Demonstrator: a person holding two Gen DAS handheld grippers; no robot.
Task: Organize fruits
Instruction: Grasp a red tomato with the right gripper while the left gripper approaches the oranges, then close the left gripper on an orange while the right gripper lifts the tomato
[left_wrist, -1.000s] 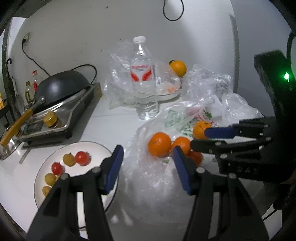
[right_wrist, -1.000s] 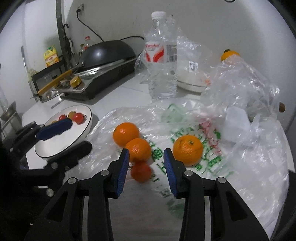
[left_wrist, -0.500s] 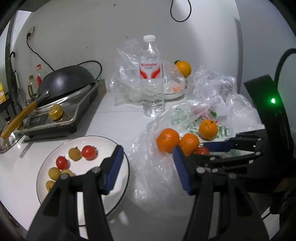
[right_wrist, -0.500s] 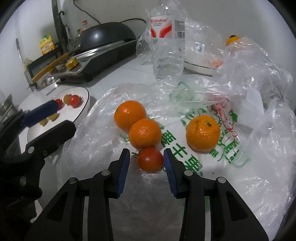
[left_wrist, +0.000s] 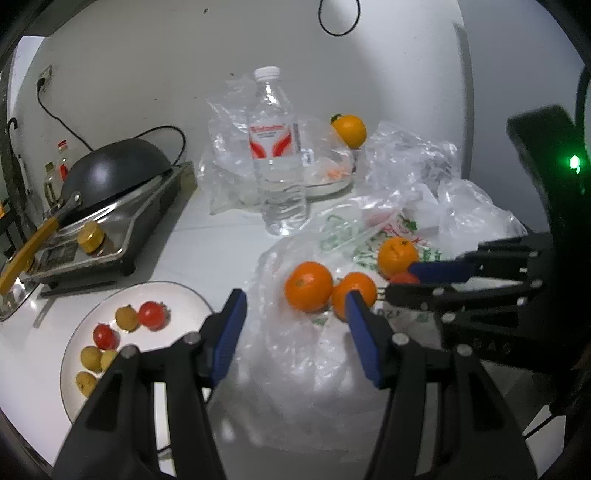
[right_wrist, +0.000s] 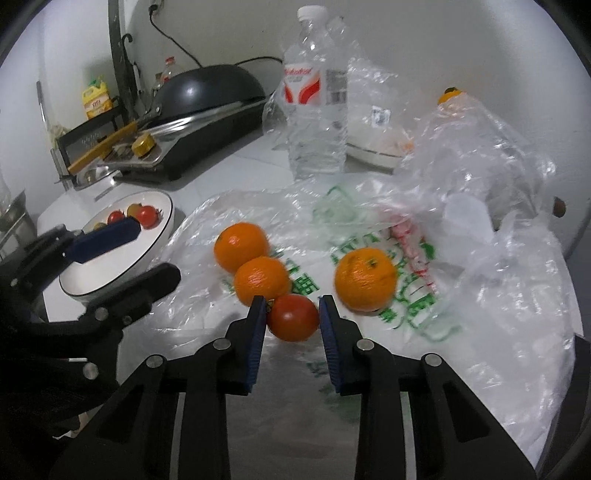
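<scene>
Your right gripper (right_wrist: 291, 318) brackets the round red tomato (right_wrist: 293, 316), blue pads at its sides on the crinkled clear plastic bag (right_wrist: 480, 295) (whether they press it, I cannot tell). Your left gripper (left_wrist: 293, 332) gapes empty beside the white plate (left_wrist: 184, 295) of cherry tomatoes. Three oranges (right_wrist: 261, 279) sit just behind.

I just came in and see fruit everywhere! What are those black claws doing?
Someone is sorting fruit with two hand-held grippers. The right gripper has its fingers on either side of a red tomato lying on a plastic bag beside three oranges; whether it grips yet is unclear. The left gripper hangs open, holding nothing, near a plate with small red and yellow fruits.
</scene>
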